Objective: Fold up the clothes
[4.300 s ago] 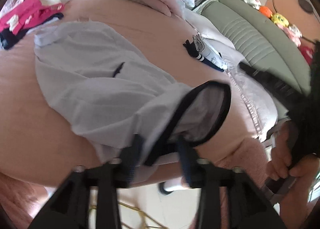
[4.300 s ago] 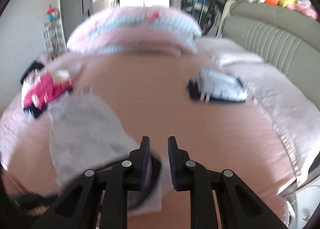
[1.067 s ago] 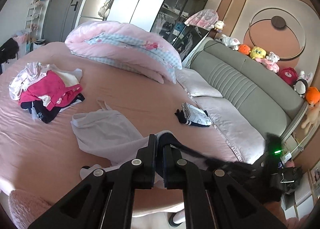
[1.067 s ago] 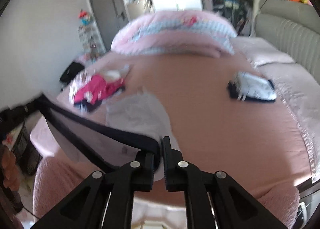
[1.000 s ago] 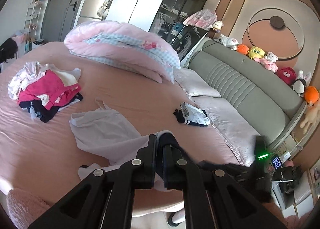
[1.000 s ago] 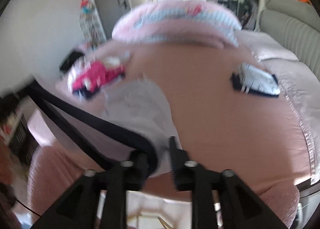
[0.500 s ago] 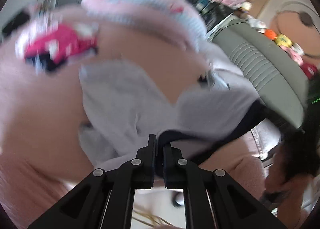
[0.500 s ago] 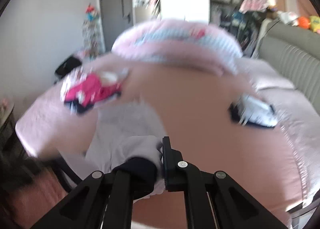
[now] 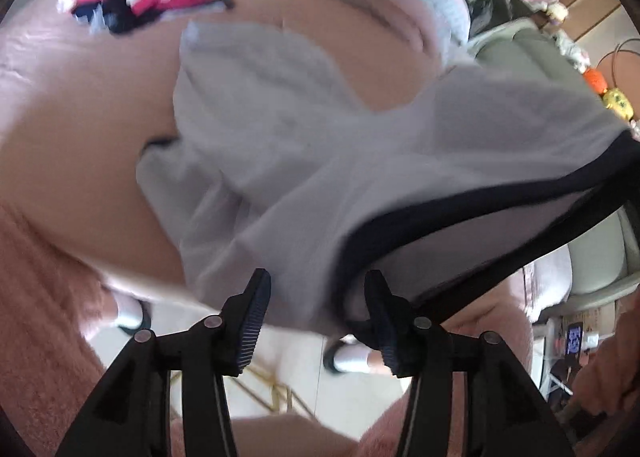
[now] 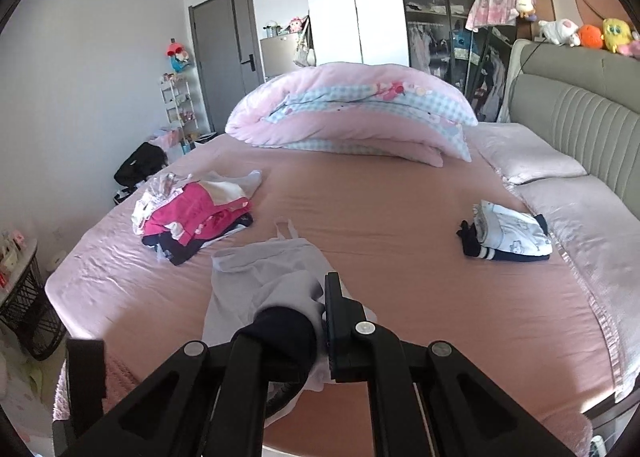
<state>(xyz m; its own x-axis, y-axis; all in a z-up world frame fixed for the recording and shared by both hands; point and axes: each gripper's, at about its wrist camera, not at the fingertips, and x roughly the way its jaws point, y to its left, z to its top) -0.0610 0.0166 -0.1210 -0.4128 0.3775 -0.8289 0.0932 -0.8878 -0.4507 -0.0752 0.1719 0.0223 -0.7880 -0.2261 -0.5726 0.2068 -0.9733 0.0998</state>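
Garment [image 9: 304,161]: pale grey w/ dark-trimmed hem, lies on the pink bed [image 10: 400,225], near edge, partly lifted toward us. In the right wrist view its far end w/ thin straps points away toward the rolled duvet [image 10: 352,113], so we read the long axis as running from us toward the far side of the bed.

Right hand-held gripper [image 10: 320,321]: pinched tight on a dark-banded corner of the hem, cloth bunched between the pads. Left hand-held gripper [image 9: 316,317]: jaws opening, narrow gap; grey cloth and dark band sit just beyond and between the tips, pads not pressing on it as far as we can tell (view blurred).

Dark hem stretches from left tips off to the right of the left view, toward the right hand. So hem lies crosswise btwn both hands, body of garment straight ahead and below.

Judgement: right hand has the hold; next fold prob. goes forward along the long axis, hem to straps. Left needs a fresh grip first.
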